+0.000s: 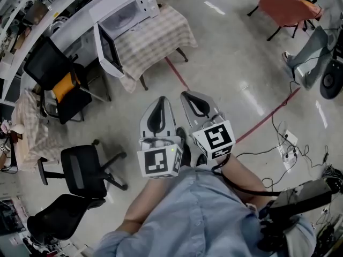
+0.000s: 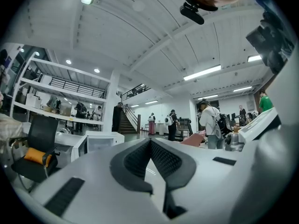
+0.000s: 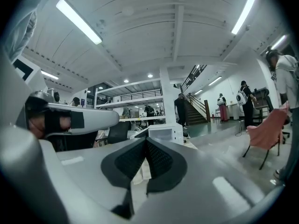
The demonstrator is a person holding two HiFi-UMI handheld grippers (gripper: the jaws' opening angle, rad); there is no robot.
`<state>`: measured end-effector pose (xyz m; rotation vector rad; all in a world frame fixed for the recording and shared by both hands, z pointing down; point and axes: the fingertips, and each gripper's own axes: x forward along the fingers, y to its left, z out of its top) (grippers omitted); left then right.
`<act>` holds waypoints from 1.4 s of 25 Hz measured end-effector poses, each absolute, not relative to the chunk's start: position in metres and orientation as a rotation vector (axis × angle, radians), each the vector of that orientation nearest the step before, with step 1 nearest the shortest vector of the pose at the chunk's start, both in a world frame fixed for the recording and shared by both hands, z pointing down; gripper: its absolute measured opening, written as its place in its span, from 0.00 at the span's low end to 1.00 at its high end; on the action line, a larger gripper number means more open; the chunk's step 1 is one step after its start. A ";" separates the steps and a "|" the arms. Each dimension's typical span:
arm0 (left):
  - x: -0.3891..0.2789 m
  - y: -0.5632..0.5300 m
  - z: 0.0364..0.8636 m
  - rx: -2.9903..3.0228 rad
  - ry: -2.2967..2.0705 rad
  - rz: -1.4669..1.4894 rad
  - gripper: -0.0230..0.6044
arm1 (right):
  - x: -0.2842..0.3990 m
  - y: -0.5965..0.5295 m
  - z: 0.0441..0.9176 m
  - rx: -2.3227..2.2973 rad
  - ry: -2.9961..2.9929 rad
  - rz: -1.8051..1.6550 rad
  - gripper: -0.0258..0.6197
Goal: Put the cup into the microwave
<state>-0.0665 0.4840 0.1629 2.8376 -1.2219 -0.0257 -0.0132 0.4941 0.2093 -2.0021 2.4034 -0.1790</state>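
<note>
Head view: white microwave point(image 1: 127, 8), door swung open, on checked-cloth table point(image 1: 161, 33), 11 o'clock.
Left gripper view: left gripper point(image 2: 150, 143) jaws together, nothing between.
Right gripper view: right gripper point(image 3: 145, 141) jaws together, nothing between; microwave dead ahead, 12 o'clock.

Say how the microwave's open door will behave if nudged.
The door stands wide open on its side hinge, so it will probably swing easily. It looks like a stiff flat panel, unlikely to flex. The microwave sits on a checked cloth, so a hard push might shift it.
</note>
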 end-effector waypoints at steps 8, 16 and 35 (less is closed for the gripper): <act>-0.066 0.398 0.166 2.794 -1.234 -0.051 0.05 | -0.010 0.410 0.217 -2.022 2.429 -0.208 0.04; -0.075 0.307 0.161 2.766 -1.247 -0.098 0.05 | -0.019 0.319 0.216 -2.025 2.473 -0.228 0.04; -0.067 0.212 0.162 2.773 -1.211 -0.139 0.05 | -0.011 0.221 0.204 -2.049 2.471 -0.172 0.04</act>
